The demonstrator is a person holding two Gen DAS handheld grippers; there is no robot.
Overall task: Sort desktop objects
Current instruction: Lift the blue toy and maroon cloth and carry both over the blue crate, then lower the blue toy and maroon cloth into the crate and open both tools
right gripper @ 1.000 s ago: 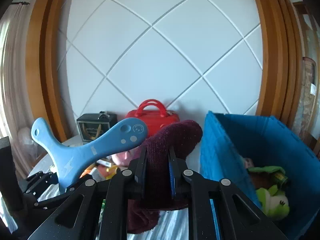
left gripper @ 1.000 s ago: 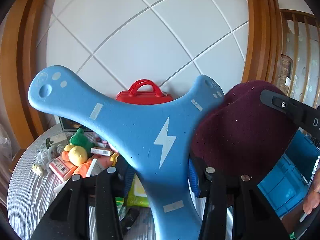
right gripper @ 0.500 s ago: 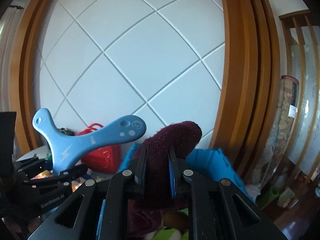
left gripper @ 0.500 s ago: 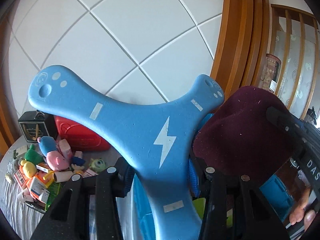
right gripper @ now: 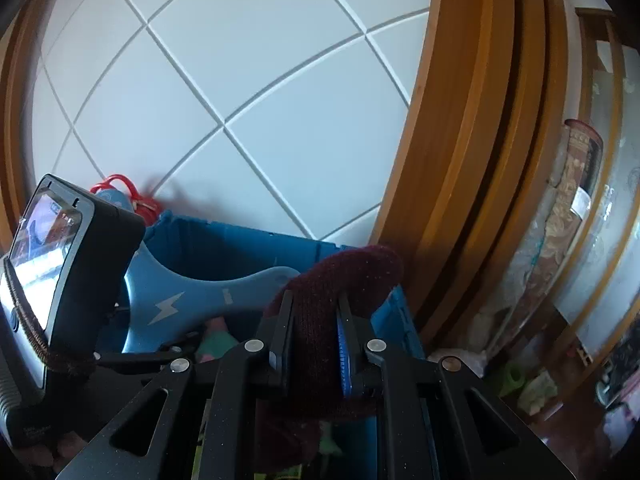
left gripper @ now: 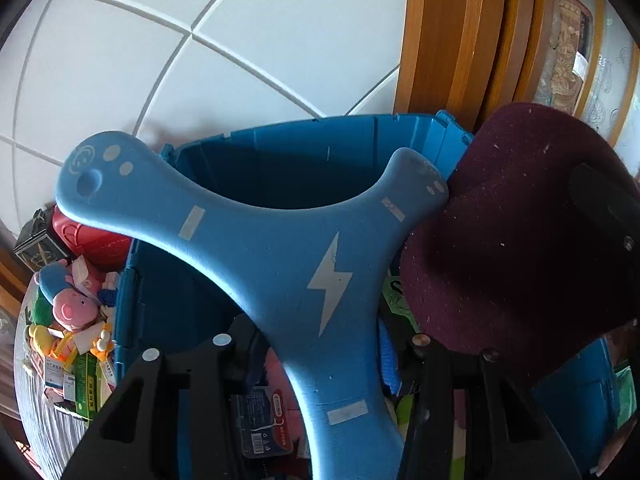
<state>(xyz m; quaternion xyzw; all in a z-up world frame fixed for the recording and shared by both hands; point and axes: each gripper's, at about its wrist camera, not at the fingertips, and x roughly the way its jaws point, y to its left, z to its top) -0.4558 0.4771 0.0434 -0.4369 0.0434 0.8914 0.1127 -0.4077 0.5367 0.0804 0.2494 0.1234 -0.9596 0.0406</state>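
Note:
My left gripper [left gripper: 320, 344] is shut on a blue three-armed foam boomerang [left gripper: 280, 256] with a white lightning bolt, held above the open blue plastic crate [left gripper: 304, 148]. My right gripper [right gripper: 314, 340] is shut on a dark maroon knitted hat [right gripper: 340, 280], also over the crate [right gripper: 240, 246]. In the left wrist view the hat [left gripper: 512, 240] hangs at the right, touching the boomerang's tip. The boomerang [right gripper: 188, 300] shows in the right wrist view at the left, beside the left gripper's camera body [right gripper: 60, 280].
A pile of plush toys and small boxes, with a pink pig plush [left gripper: 72, 304], lies left of the crate. A red case [left gripper: 92, 240] and a small black box [left gripper: 36, 240] stand against the white panelled wall. A wooden frame [right gripper: 480, 160] rises at the right.
Both grippers have swung right and tilted down with their loads. The crate has come under them, and the table pile has slid to the left edge.

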